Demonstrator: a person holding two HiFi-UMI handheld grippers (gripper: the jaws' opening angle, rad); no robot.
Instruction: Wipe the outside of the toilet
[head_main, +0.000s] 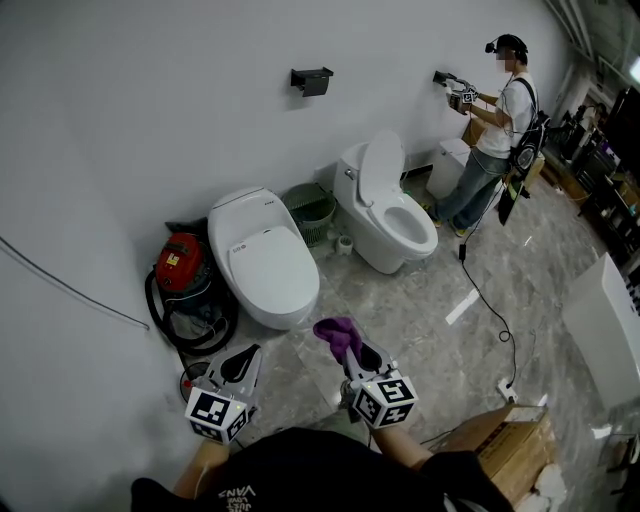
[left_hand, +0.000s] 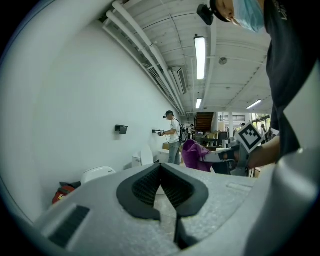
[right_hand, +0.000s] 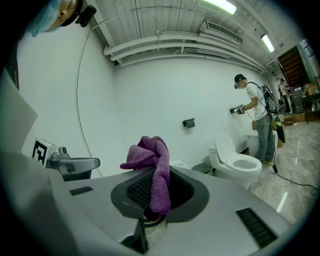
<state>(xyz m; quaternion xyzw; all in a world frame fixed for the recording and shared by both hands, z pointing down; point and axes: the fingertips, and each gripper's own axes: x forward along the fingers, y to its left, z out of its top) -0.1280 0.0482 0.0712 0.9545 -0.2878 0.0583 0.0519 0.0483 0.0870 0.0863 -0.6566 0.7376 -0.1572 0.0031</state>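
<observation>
Two white toilets stand against the wall: one with its lid down (head_main: 262, 262) straight ahead, one with its lid up (head_main: 390, 215) further right. My right gripper (head_main: 352, 352) hovers over the floor just in front of the closed toilet, shut on a purple cloth (head_main: 338, 334) that bunches up above its jaws (right_hand: 150, 152). My left gripper (head_main: 238, 364) is beside it to the left, near the toilet's front left. Its jaws meet at the tips (left_hand: 160, 166) with nothing held. The closed toilet (right_hand: 179, 164) shows just behind the cloth.
A red vacuum with a black hose (head_main: 182, 268) sits left of the closed toilet. A green basket (head_main: 312, 210) stands between the toilets. Another person (head_main: 497, 130) works at the far wall. A cable (head_main: 490, 300) trails over the floor. A cardboard box (head_main: 510, 440) is at the lower right.
</observation>
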